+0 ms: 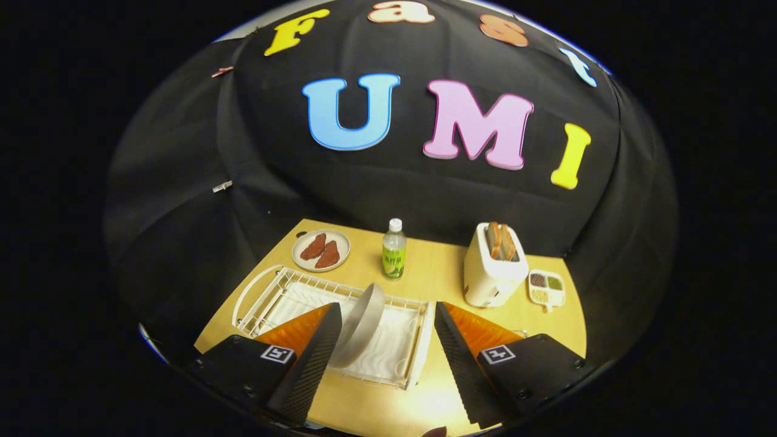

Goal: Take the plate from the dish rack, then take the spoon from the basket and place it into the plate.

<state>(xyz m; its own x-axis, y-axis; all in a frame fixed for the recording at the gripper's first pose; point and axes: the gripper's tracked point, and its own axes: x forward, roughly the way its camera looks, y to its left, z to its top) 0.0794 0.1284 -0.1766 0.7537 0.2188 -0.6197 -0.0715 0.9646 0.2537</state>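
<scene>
Standing plate (362,325) between open hand-held gripper (388,352) fingers

Claw (385,340) low and level, its two fingers spread wide.

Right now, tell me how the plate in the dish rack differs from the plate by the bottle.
The plate in the dish rack stands on edge, empty, between the open tongs. The plate by the bottle lies flat on the table, holding two reddish-brown pieces, well beyond the tongs. Both are round and pale.
</scene>
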